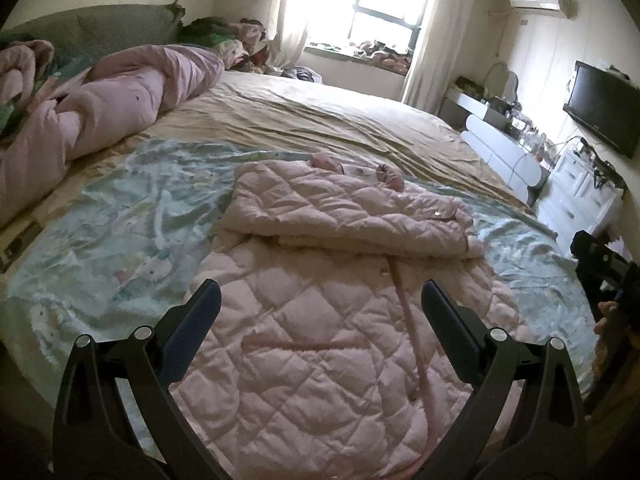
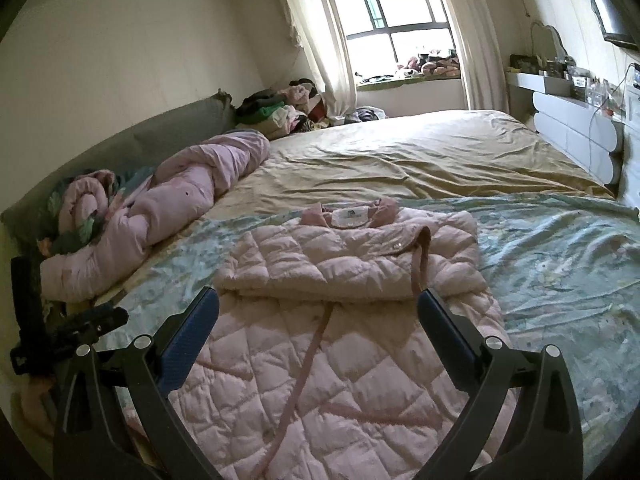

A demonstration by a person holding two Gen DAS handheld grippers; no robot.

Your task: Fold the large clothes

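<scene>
Directly beneath the spread, empty fingers of the left gripper (image 1: 320, 312) lies the near half of the pink quilted coat (image 1: 320, 360), its long axis running straight away toward the folded-over collar end ahead. The right gripper (image 2: 318, 316), likewise gaping and holding nothing, hovers over the same hem. Both seem equally near, one toward each bottom corner, on the patterned sheet (image 1: 120, 208).

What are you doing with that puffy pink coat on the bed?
A person is folding the pink quilted coat with two hand-held grippers. Its top part, collar included, is already folded over onto the lower part. Both the left gripper and the right gripper hover above the coat, jaws open, holding nothing.
</scene>
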